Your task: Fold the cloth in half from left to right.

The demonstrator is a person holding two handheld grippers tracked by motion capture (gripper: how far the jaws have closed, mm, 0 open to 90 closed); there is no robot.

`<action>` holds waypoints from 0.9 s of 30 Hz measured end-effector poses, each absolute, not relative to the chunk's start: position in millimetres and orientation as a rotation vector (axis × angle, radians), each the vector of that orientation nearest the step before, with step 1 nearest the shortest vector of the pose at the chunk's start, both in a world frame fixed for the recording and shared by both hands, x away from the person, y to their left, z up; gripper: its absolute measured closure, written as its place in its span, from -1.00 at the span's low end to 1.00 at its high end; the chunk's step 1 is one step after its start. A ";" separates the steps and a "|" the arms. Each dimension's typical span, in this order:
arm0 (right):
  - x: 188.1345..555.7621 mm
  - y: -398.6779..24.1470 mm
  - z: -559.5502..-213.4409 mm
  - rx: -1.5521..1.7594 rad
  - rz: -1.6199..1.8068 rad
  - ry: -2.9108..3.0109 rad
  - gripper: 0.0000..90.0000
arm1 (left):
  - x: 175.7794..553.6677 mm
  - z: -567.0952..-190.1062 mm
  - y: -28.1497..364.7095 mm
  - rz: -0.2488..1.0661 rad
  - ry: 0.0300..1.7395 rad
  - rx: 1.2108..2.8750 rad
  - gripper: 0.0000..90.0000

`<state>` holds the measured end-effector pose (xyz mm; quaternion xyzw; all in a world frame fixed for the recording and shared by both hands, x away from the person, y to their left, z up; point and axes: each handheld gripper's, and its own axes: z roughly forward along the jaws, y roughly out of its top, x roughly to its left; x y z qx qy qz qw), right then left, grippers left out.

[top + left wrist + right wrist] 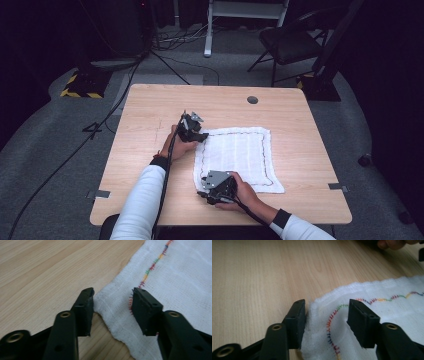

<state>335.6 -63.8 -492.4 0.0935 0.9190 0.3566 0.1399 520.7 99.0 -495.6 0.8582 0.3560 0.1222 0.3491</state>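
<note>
While the white cloth [235, 157] lies flat on the table [150, 110], right of centre, the left gripper [201, 136] straddles its far-left corner and the right gripper [204, 195] its near-left corner. Both are partly open, their pads not visibly pinching the fabric. The cloth hides where the jaw tips meet the table.

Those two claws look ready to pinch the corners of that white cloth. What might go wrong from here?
1. In both gripper views the cloth lies flat on the table with a corner between open jaws. The left gripper or right gripper may close on too little fabric, and it could slip out when lifted.
2. A jaw sits right at the cloth's edge, so closing might push the edge away or bunch it rather than pinch it.
</note>
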 end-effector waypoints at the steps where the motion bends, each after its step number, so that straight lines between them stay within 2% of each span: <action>1: 335.3 -64.3 -492.3 0.281 1.027 2.658 0.29 | 520.3 -495.4 98.5 0.303 0.914 2.228 0.30; 3: 335.8 -65.1 -492.1 0.296 1.027 2.666 0.46 | 519.2 -494.9 97.0 0.300 0.894 2.237 0.46; 6: 335.5 -65.0 -492.9 0.319 1.009 2.639 0.74 | 517.7 -495.3 98.3 0.305 0.887 2.235 0.53; 9: 334.2 -65.1 -492.6 0.296 0.987 2.620 0.85 | 514.9 -495.4 99.2 0.313 0.859 2.243 0.61; 13: 334.0 -66.3 -491.1 0.277 0.989 2.623 0.88 | 513.6 -494.9 99.2 0.326 0.831 2.256 0.82; 15: 333.9 -66.8 -490.1 0.270 0.995 2.622 0.88 | 513.7 -494.4 101.0 0.325 0.822 2.262 0.87; 27: 333.1 -70.1 -476.5 0.228 1.058 2.584 0.90 | 511.9 -482.6 130.8 0.336 0.854 2.232 0.90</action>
